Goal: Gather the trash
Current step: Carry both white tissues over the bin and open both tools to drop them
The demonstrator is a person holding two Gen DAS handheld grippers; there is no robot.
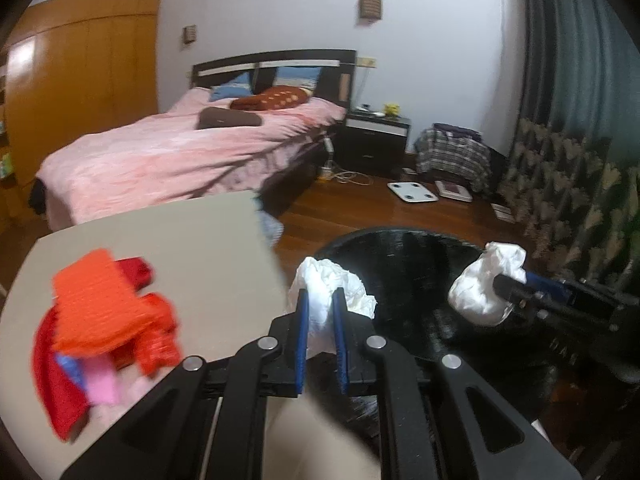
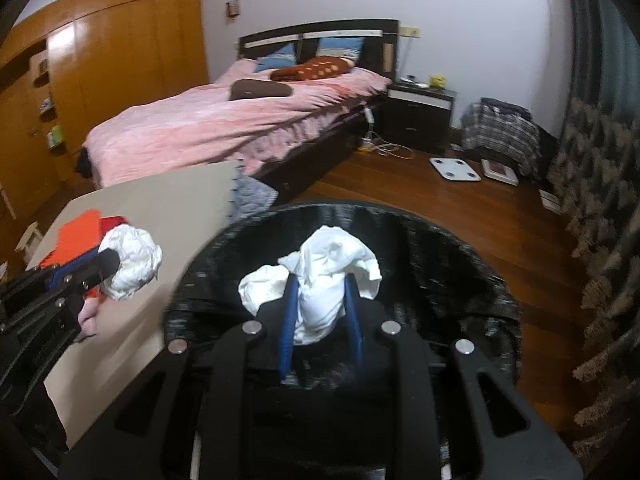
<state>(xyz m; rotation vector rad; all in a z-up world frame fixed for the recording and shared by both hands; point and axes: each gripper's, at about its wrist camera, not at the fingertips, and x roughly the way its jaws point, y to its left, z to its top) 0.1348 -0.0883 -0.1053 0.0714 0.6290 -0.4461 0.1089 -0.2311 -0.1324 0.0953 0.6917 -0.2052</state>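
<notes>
1. Bedroom setting: wooden wardrobe (image 1: pixel 84 80) far left, bed (image 1: pixel 168 160) with pink cover behind, dark wood floor (image 1: pixel 360 208), white scale (image 1: pixel 413 191) on it, patterned curtain (image 1: pixel 568 184) at right.
2. Nearest left: beige tabletop (image 1: pixel 168 248) with a blurred pile of red and orange cloth (image 1: pixel 104 312); not judged as trash.
3. Just right of the table edge: left gripper (image 1: pixel 322 304), jaws nearly closed, blue pads pinching a crumpled white tissue (image 1: pixel 332 292). Wad bulges above and to the right of the pads. Positioned at the border between table and bin.
4. Centre to right: round black bin (image 1: pixel 416 264) with dark liner, mouth open below both grippers.
5. Right: right gripper (image 2: pixel 322 300), jaws narrow, clamped on a second tissue wad (image 2: pixel 320 280), held squarely over the bin mouth in its own view.
6. Handling, as judged: both wads very light, soft, compressible, no breakage risk. Loose flaps likely to snag or cling to pads on release. Best hold through the dense middle of the wad, as now, not by a trailing corner.
7. Stage, as judged: carry nearly done; right wad ready to drop, left wad in need of a little more travel over the rim.
</notes>
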